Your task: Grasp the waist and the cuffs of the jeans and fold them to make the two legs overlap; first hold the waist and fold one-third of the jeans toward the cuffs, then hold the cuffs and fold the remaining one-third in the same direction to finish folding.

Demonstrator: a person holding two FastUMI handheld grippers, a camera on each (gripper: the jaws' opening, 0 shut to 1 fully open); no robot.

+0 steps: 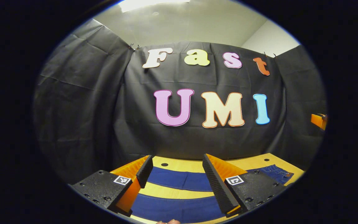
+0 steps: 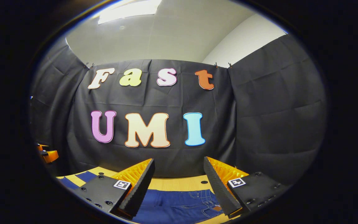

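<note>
Left gripper view: jeans [image 1: 179, 180] lie flat below the wide-apart left hand-held gripper [image 1: 176, 169] (nothing held).

One jeans [image 1: 179, 182], two grippers [image 1: 177, 174] [image 2: 179, 177], one table [image 1: 253, 162].

The left gripper [image 1: 176, 174] is sitting at the bottom of the frame with its two fingers spread wide and nothing between them. Below and between the fingers, the jeans [image 1: 179, 181] are lying flat on the wooden table [image 1: 253, 161], their two legs showing as dark blue bands running across the lower centre, with a strip of bare table separating them. The waist [image 1: 275, 172] is lying at the lower right of the frame, just beyond the right-hand finger. At the right edge, halfway up, a part of the right gripper [image 1: 318, 120] is poking into view. Black cloth is hanging behind the table.
</note>
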